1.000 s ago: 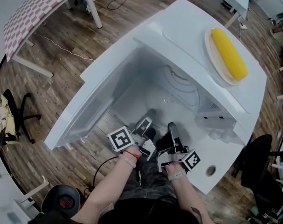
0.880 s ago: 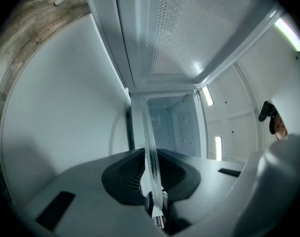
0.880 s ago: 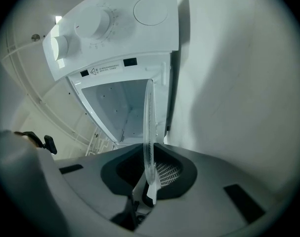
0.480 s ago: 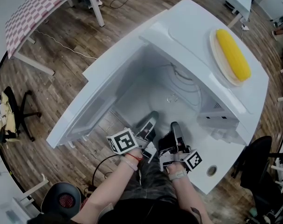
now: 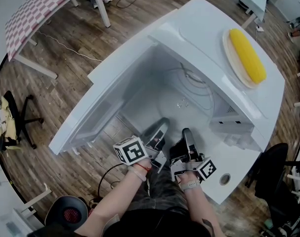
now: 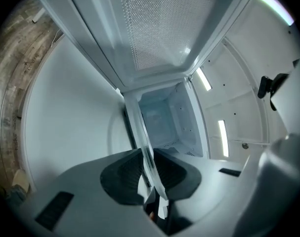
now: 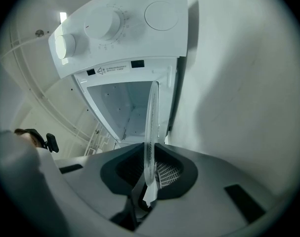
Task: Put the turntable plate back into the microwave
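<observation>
Corn (image 5: 247,56) lies atop the microwave (image 5: 199,28), whose door (image 5: 98,107) hangs wide at left. At the opening I hold the left gripper (image 5: 159,126) and right gripper (image 5: 186,133) side by side. Each is clamped on the near rim of the glass turntable plate (image 7: 150,127), which reaches into the cavity.

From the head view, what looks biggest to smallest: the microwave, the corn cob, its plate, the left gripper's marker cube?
1. microwave
2. white plate under the corn
3. corn cob and marker cube on the left gripper: these look about alike, and the cube sits nearer the camera, so I won't rank them.
</observation>
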`<state>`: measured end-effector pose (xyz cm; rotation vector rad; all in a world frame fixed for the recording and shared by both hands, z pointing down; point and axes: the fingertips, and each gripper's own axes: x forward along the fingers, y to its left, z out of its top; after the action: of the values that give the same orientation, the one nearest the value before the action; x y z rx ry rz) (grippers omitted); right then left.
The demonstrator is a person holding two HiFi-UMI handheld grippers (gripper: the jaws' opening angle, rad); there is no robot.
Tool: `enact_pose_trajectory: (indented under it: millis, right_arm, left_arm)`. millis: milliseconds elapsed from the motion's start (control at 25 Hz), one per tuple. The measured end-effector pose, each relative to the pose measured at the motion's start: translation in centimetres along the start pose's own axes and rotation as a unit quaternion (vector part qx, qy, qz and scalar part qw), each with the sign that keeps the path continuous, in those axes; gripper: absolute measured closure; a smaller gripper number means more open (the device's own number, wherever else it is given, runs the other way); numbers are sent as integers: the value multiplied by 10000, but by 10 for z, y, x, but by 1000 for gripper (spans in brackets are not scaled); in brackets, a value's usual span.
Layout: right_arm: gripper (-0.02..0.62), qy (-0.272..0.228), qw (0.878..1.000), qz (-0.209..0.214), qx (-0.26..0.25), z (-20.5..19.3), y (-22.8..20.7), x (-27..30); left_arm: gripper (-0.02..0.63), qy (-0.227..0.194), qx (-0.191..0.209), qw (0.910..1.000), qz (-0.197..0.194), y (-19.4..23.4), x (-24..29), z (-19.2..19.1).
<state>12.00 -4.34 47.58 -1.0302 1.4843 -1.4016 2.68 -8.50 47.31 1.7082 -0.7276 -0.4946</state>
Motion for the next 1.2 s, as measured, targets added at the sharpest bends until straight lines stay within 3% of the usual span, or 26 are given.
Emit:
enact_pose_trajectory:
  millis: [360, 600, 760, 1000, 1200]
  right_arm:
    - [537, 31, 9998, -96, 184, 4, -4, 4]
    - [538, -279, 9981, -236, 491, 27, -10, 18]
    - [554, -348, 9988, -253, 242, 34, -10, 28]
    - [555, -506, 9986, 136, -92, 35, -3, 27]
    - [555, -568, 9980, 192, -216, 39, -2, 31]
  left_arm:
    - [552, 9, -292, 9996, 8, 5, 3, -2]
    - [558, -12, -512, 9987, 22, 8, 3, -7]
    - [558, -36, -517, 9987, 0, 5, 4, -7]
    - [557, -46, -456, 9989, -13, 5, 5, -5]
    - [557, -92, -494, 9987, 0, 7, 11, -3]
